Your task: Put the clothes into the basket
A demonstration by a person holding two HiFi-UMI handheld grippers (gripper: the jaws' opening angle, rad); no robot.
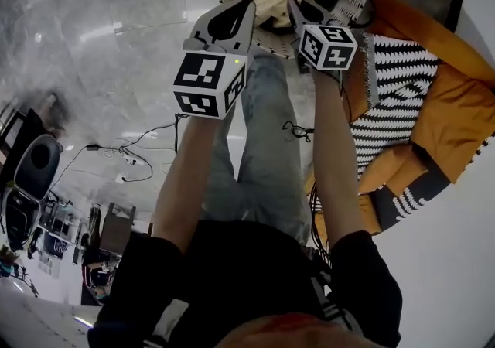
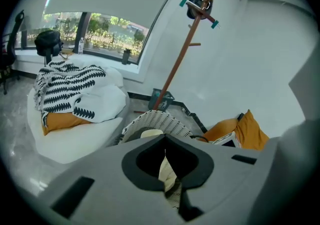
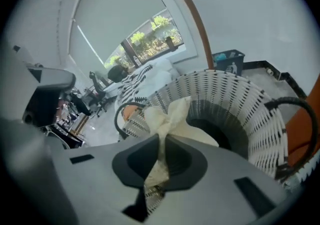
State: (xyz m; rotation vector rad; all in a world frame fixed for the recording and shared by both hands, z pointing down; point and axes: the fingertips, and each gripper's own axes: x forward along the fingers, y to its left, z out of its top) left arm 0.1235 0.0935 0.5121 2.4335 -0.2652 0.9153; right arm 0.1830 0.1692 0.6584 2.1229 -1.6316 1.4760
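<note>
The basket (image 3: 240, 99) is white open weave with a dark inside, and the cloth (image 3: 172, 116) at its rim is plain pale cream, no print at all. Right of the basket there's an orange cushion (image 1: 456, 114) and a black-and-white throw (image 1: 398, 68) with rows of little leaf-like marks, and left of the basket the floor (image 1: 116, 68) is grey with marble veining. The left gripper (image 2: 165, 144) and right gripper (image 3: 161, 140) are both light grey with black pads and black-and-white marker cubes.

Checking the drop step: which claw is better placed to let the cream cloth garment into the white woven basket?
Probably right. The right claw, shut on the cream cloth garment, has the white woven basket gaping close beyond its tips; the left claw sees that basket farther ahead.
</note>
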